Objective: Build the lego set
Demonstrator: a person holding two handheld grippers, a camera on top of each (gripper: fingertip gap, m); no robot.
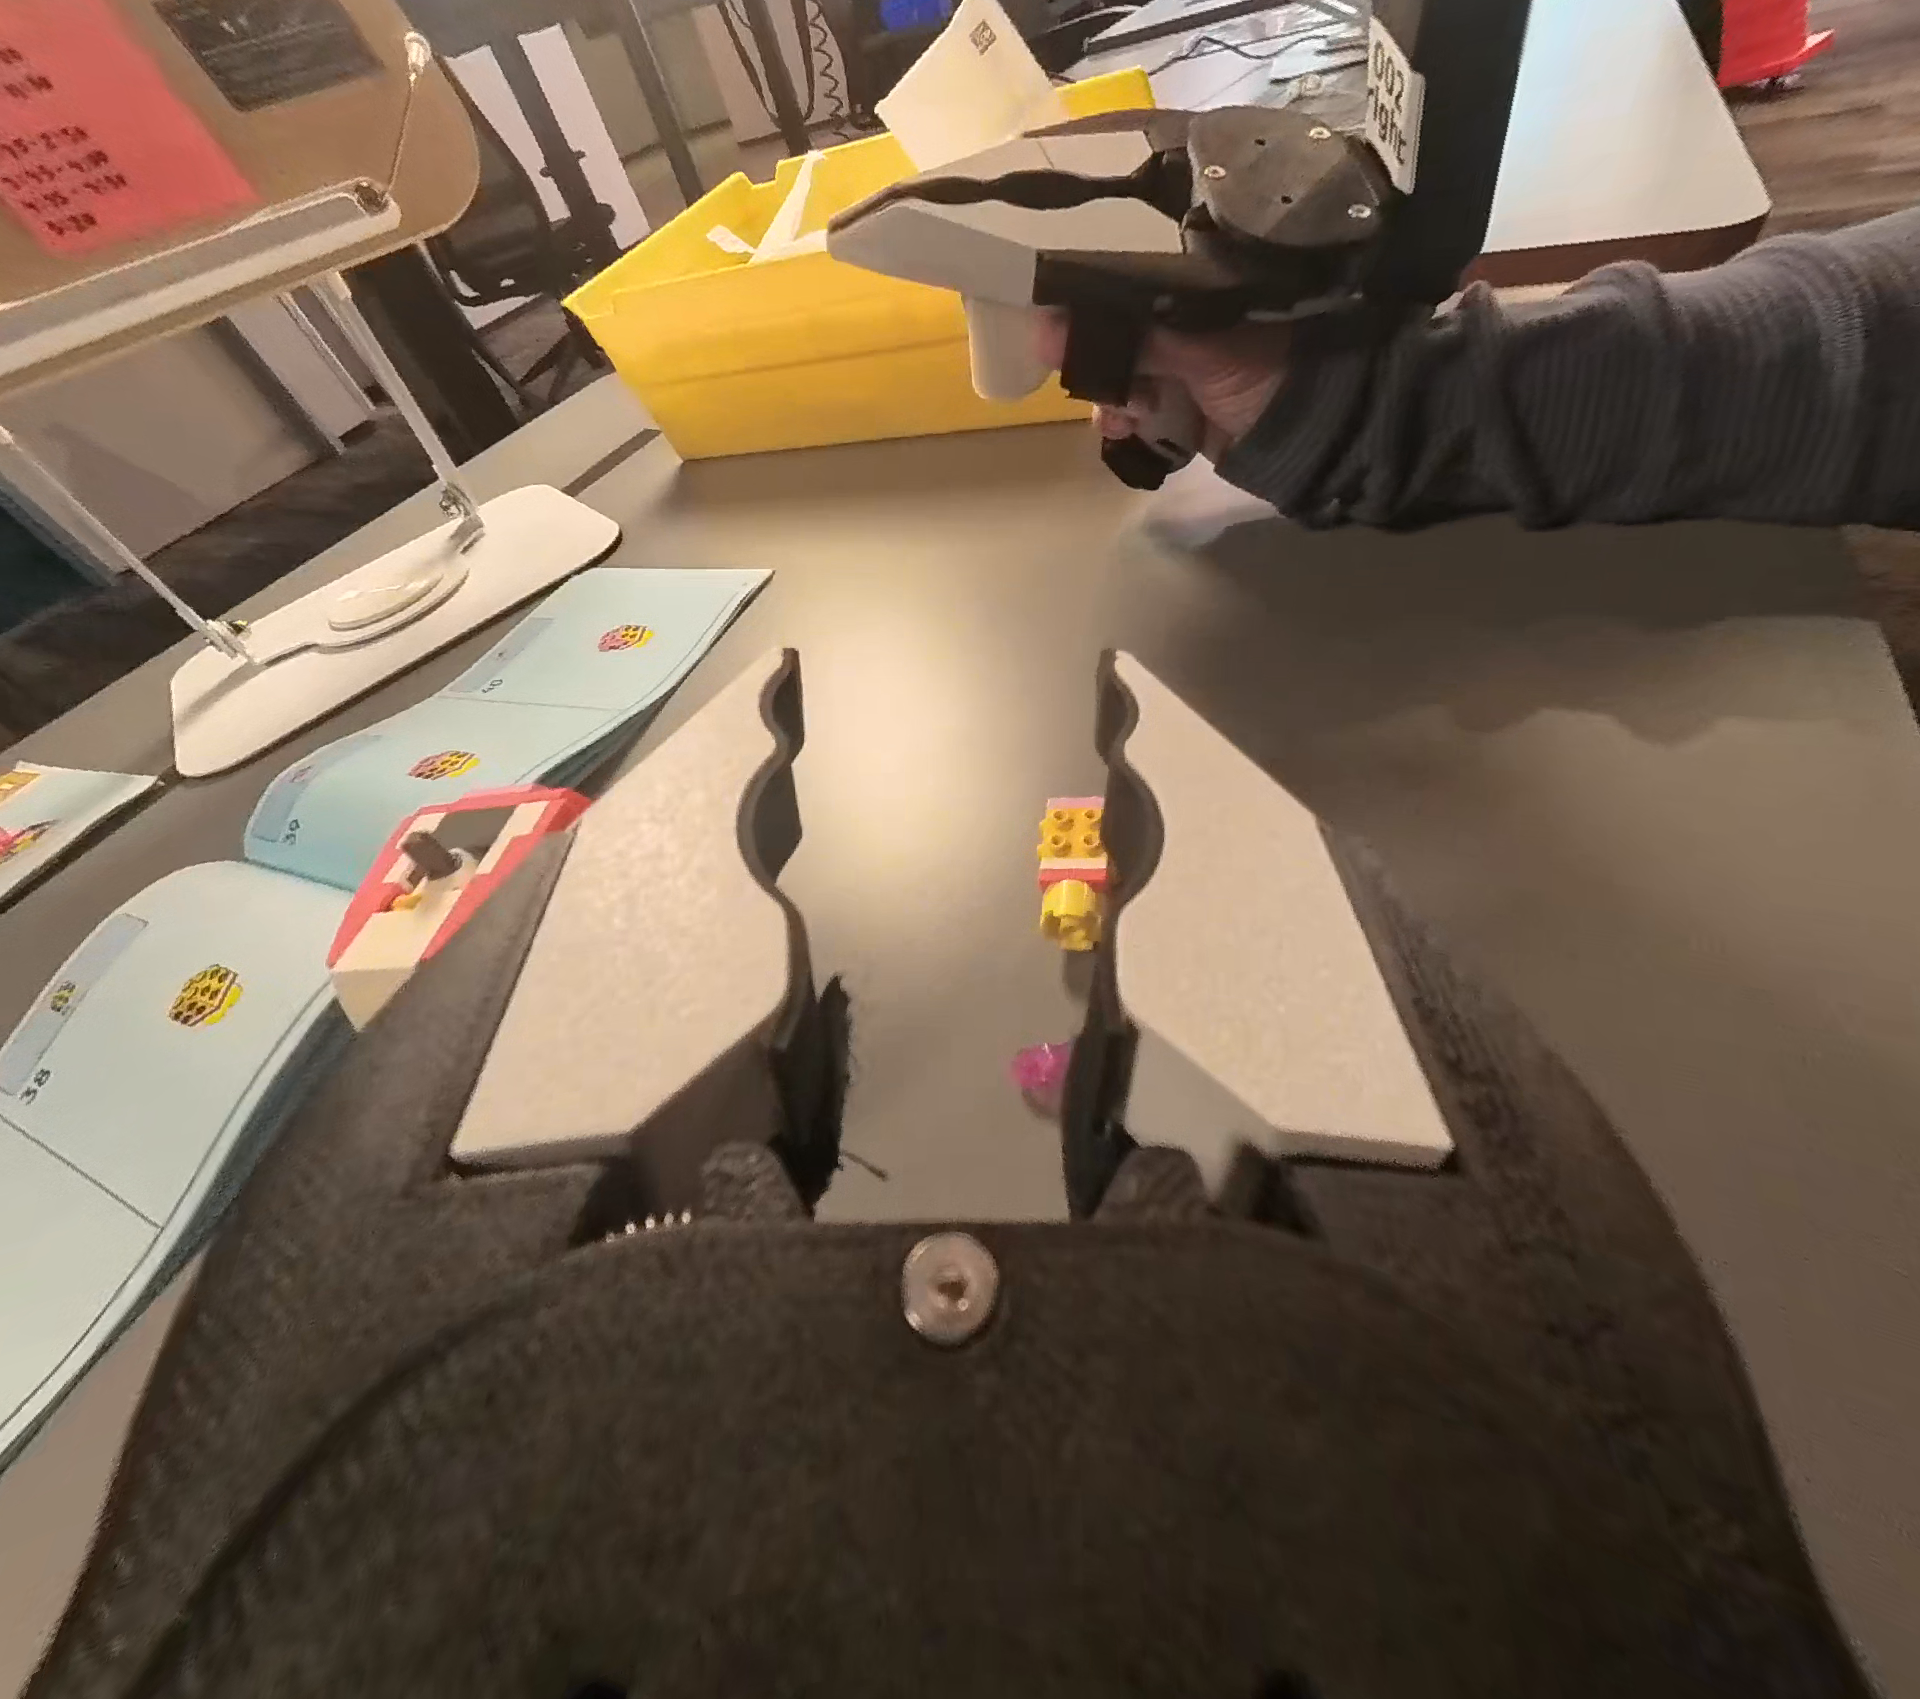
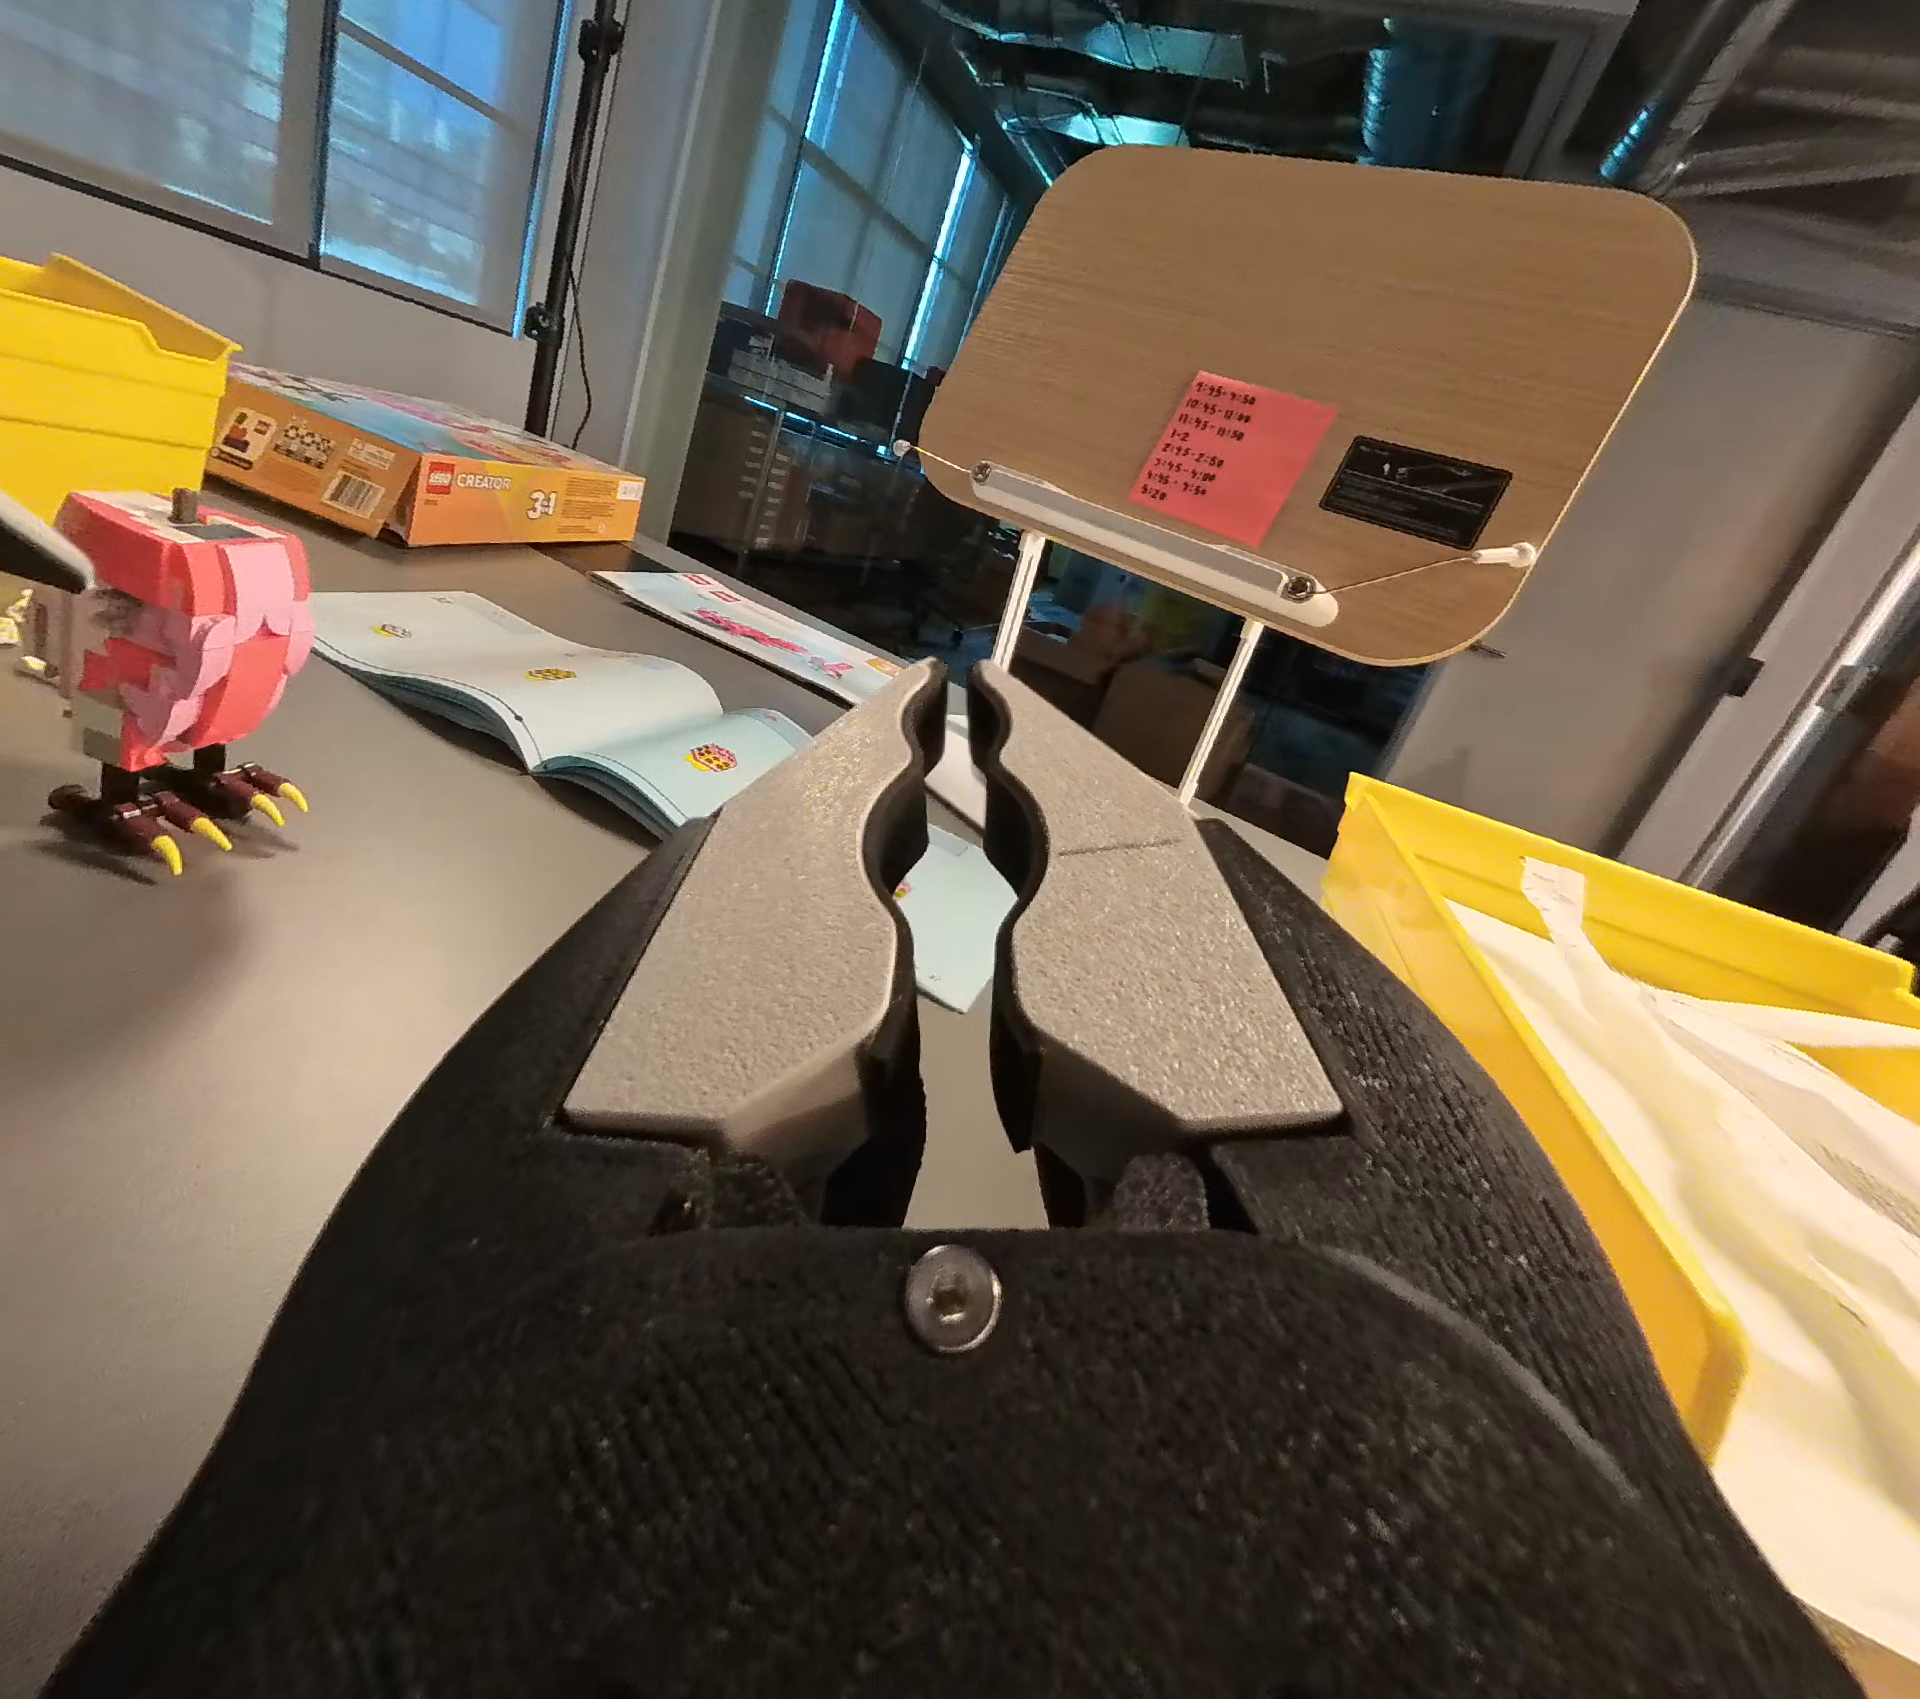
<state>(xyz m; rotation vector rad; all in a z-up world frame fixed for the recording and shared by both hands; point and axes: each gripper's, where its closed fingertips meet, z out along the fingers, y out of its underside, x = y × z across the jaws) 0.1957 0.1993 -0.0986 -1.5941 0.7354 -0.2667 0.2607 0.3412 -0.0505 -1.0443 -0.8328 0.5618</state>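
Note:
My left gripper [image 1: 951, 667] is open, its fingers wide apart above the dark table [image 1: 1455, 766]. A small yellow and pink lego assembly [image 1: 1072, 870] lies on the table between the fingers, close beside the right finger [image 1: 1216, 870]; nothing is gripped. A small clear pink piece [image 1: 1039, 1067] lies nearer to me. A pink and red lego bird [image 1: 447, 880] stands left of the left finger; it also shows in the right wrist view [image 2: 187, 641]. My right gripper [image 2: 956, 678] is shut, raised in the air near the yellow bin [image 1: 790, 340]; nothing shows between its tips. It also shows in the left wrist view [image 1: 847, 241].
Open instruction booklets [image 1: 582, 693] [image 2: 540, 683] lie at the left. A wooden book stand [image 2: 1299, 402] on a white base [image 1: 395, 610] stands behind them. The yellow bin with paper bags [image 2: 1558, 974], a second yellow bin [image 2: 94, 371] and the set's box [image 2: 416, 475] stand around. Left tips to right tips: about 15 cm. Measured from the fingertips, the small clear pink piece [image 1: 1039, 1067] is 9 cm or so from the left gripper and 25 cm from the right.

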